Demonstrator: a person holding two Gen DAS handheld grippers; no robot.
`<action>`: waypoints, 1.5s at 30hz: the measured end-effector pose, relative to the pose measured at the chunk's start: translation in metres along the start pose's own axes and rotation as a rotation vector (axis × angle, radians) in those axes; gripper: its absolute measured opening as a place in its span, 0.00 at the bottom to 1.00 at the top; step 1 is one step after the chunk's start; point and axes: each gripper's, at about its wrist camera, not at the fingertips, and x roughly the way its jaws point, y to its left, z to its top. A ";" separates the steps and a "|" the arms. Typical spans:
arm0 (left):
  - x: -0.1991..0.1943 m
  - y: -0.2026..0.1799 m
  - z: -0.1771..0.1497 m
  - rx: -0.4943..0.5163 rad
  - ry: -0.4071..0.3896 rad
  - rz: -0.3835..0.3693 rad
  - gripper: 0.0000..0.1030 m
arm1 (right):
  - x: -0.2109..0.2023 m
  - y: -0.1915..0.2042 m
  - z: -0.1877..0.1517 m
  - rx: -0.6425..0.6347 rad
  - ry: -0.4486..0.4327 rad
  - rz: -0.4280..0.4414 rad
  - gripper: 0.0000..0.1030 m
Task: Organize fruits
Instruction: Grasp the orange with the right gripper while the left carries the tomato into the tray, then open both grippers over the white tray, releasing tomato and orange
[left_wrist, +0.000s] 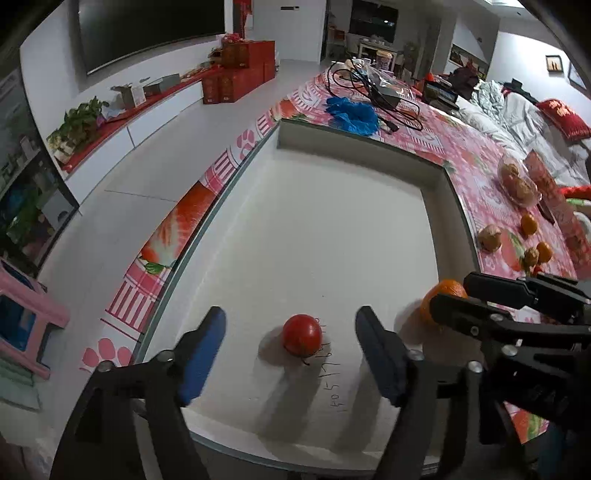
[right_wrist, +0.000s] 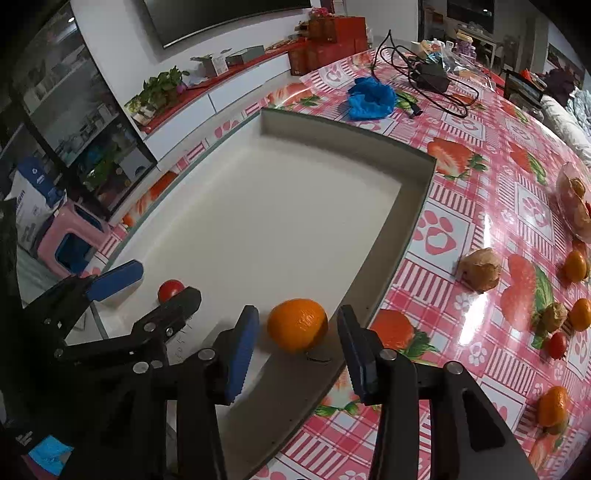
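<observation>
We've got both grippers over the white tray (left_wrist: 332, 206), which sits on the pink strawberry-print tablecloth (right_wrist: 480, 206). Left gripper (left_wrist: 291, 343) is spread wide, w/ the red tomato (left_wrist: 302, 334) sitting on the tray floor between its blue pads, not touching either. Right gripper (right_wrist: 295, 332) is also wide apart, w/ the orange (right_wrist: 297, 325) resting in the tray between its fingers, no contact we can see (close to the tray's right wall). Out on the cloth to the right: small oranges (right_wrist: 575, 265), a couple of brownish lumpy items (right_wrist: 480, 274), another small tomato (right_wrist: 557, 345). Blue crumpled cloth (right_wrist: 371, 98) and black cables (right_wrist: 424, 74) lie beyond the tray's far end.
</observation>
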 end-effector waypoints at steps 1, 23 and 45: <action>-0.001 0.000 0.001 -0.003 -0.001 -0.004 0.76 | -0.002 0.000 0.000 0.001 -0.005 -0.002 0.45; -0.046 -0.069 0.012 0.147 -0.075 -0.075 0.79 | -0.073 -0.104 -0.042 0.243 -0.142 -0.148 1.00; -0.028 -0.211 0.018 0.398 -0.030 -0.119 0.80 | -0.100 -0.245 -0.165 0.504 -0.083 -0.317 1.00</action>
